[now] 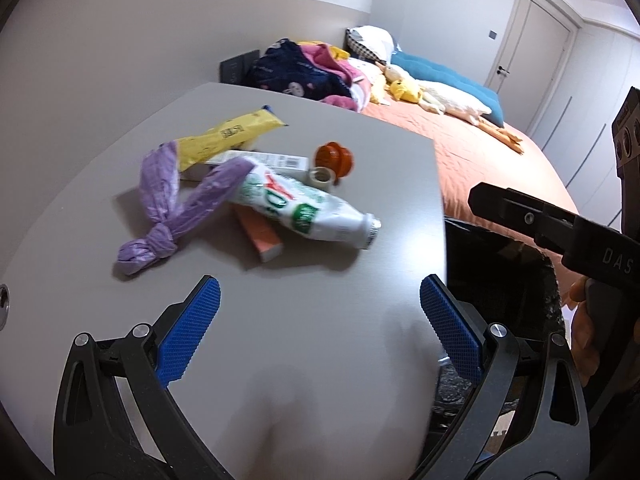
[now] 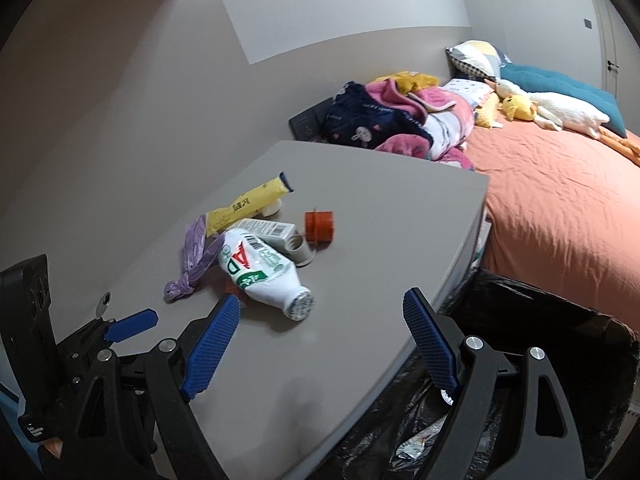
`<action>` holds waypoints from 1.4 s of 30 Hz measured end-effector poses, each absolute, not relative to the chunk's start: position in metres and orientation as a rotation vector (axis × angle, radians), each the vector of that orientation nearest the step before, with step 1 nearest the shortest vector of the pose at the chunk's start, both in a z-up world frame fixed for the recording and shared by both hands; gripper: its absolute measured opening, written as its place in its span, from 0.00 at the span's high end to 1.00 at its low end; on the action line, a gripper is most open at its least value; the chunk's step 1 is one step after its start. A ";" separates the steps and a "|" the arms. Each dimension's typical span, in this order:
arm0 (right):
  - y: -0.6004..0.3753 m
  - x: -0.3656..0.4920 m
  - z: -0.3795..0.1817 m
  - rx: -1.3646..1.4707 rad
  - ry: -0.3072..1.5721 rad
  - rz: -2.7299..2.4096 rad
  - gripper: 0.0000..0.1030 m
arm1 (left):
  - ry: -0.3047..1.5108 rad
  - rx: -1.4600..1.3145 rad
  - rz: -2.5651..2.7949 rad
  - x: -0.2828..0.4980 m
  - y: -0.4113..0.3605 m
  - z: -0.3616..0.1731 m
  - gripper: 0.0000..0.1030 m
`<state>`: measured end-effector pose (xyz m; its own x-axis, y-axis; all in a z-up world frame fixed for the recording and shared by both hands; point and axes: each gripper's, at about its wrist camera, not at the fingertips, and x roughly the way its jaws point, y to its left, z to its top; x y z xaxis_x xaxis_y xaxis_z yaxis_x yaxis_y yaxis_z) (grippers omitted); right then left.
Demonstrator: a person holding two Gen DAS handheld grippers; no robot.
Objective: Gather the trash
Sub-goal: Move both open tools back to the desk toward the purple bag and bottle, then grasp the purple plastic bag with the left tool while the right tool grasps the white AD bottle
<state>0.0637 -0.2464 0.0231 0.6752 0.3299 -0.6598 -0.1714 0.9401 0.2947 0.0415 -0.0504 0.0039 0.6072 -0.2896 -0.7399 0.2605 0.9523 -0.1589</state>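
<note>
I see a grey table (image 1: pixel 328 352) carrying a small heap of litter: a white bottle (image 1: pixel 308 210) on its side, a knotted purple bag (image 1: pixel 168 216), a yellow wrapper (image 1: pixel 232 134), a white carton (image 1: pixel 264 160), an orange-pink box (image 1: pixel 262 238) (partly under the bottle), an orange cap (image 1: pixel 335 157) and a tape roll (image 1: pixel 322 177). Its near half lies bare.

Orange bed (image 2: pixel 552 200) with heaped clothes (image 2: pixel 384 120), pillows (image 2: pixel 478 56), plush duck (image 2: pixel 520 108).

You're facing a grey desk (image 2: pixel 400 216) against a beige wall (image 2: pixel 120 100) — beyond it a bed (image 2: pixel 560 208) in an orange sheet, pillows piled, closet doors (image 1: pixel 528 40) behind.
</note>
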 end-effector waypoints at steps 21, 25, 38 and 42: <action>-0.174 0.115 -0.011 0.114 0.892 0.405 0.18 | 0.866 -0.062 -0.159 0.082 0.022 -0.017 0.10; -0.165 0.128 -0.023 0.097 0.925 0.413 0.18 | 0.873 -0.046 -0.146 0.096 0.031 -0.024 0.15; -0.145 0.160 -0.050 0.057 0.989 0.452 0.18 | 0.935 0.006 -0.115 0.135 0.041 -0.051 0.18; -0.145 0.167 -0.057 0.086 1.016 0.477 0.18 | 0.943 -0.004 -0.121 0.142 0.043 -0.056 0.19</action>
